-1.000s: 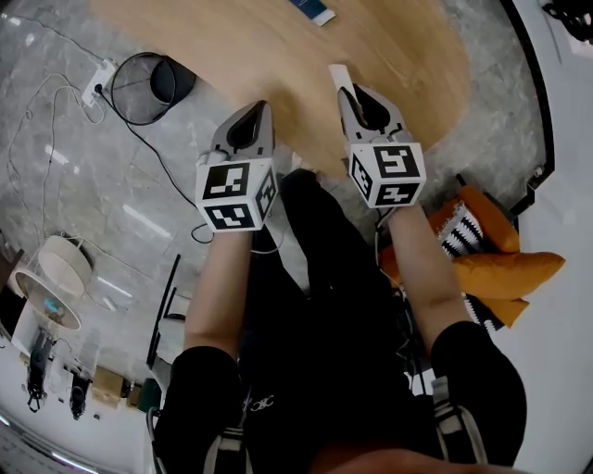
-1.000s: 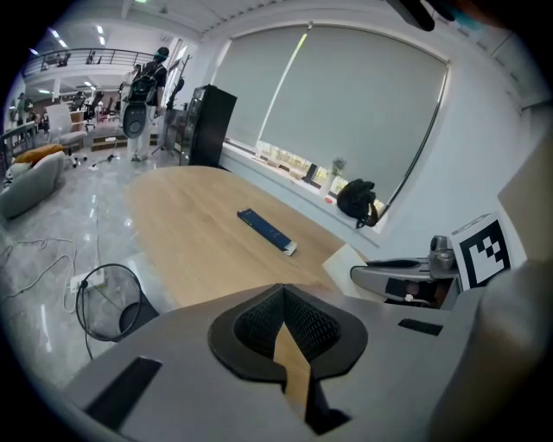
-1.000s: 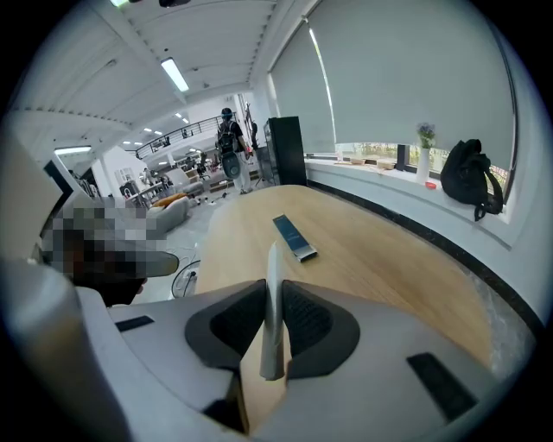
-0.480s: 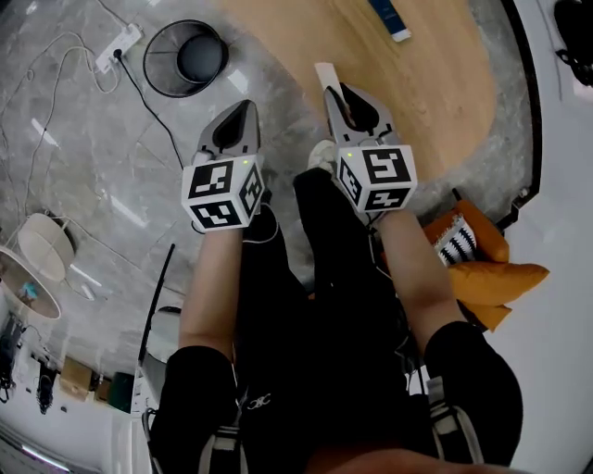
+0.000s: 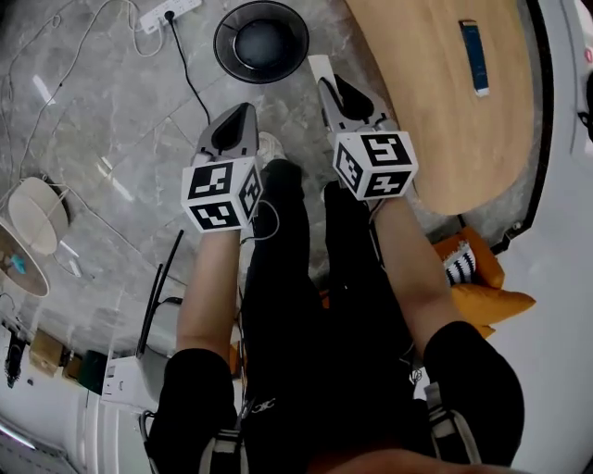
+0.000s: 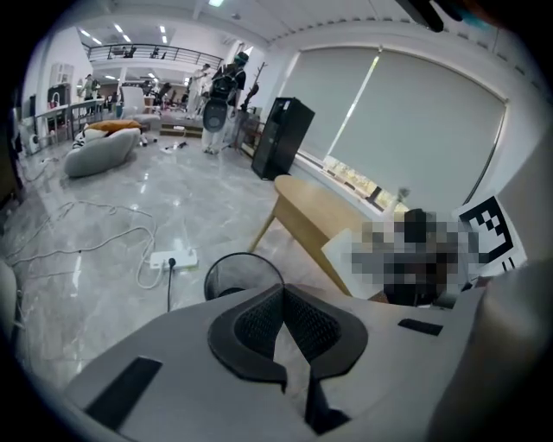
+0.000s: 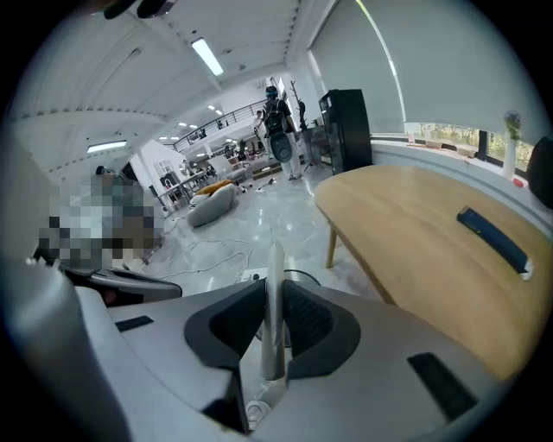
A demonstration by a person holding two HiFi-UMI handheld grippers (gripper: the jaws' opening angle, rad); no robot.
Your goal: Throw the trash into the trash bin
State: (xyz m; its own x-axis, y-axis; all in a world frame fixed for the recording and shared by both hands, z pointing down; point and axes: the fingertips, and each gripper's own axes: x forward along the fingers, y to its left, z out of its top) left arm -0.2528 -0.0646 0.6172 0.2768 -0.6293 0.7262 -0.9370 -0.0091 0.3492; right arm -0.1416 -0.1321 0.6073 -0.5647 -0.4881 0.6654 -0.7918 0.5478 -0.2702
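A black wire trash bin (image 5: 261, 42) stands on the grey marble floor, just beyond both grippers. My right gripper (image 5: 326, 81) is shut on a thin white flat piece of trash (image 5: 320, 68) that sticks out past its tips toward the bin's right rim. In the right gripper view the white piece (image 7: 275, 298) stands upright between the pads, with the bin (image 7: 300, 278) partly hidden behind it. My left gripper (image 5: 243, 113) is shut and empty, short of the bin's near rim. The left gripper view shows the bin (image 6: 243, 273) right behind its closed tips (image 6: 282, 290).
A light wooden table (image 5: 435, 111) with a blue flat object (image 5: 474, 56) lies to the right of the bin. A white power strip (image 5: 169, 11) and black cable run left of the bin. An orange cushion (image 5: 486, 298) sits at right, a white round lamp (image 5: 37, 227) at left.
The person has walked from the table toward the bin. The bin has come from the upper left to directly ahead of both grippers, and the table has slid off to the right.
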